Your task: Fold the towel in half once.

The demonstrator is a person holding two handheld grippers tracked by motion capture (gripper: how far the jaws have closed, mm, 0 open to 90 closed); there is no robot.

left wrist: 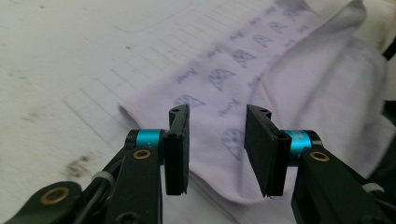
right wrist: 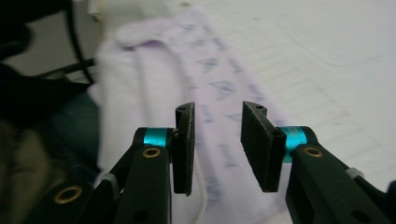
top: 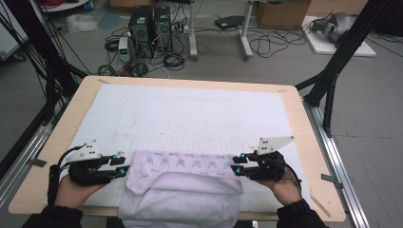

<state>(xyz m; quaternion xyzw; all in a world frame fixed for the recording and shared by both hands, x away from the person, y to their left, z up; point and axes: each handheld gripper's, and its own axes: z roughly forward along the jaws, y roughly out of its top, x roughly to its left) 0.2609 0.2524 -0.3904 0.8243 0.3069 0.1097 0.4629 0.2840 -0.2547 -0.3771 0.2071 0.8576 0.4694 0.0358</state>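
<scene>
While the pale lilac cloth [top: 183, 185] lies folded at the desk's [top: 304, 142] near edge (overhanging it), left gripper [top: 124, 166] and right gripper [top: 235, 164] flank it, jaws released, empty.

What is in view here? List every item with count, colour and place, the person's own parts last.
cloth: one, pale lilac with small printed marks, folded, at the table's near edge between the grippers
mat: one, white with faint drawn outlines, covering the tabletop
table: one, light wood, centre
computer towers: two, black, on the floor beyond the table
cardboard box: one, brown, floor at the back
left gripper: one, black, open, beside the cloth's left end
right gripper: one, black, open, beside the cloth's right end
</scene>
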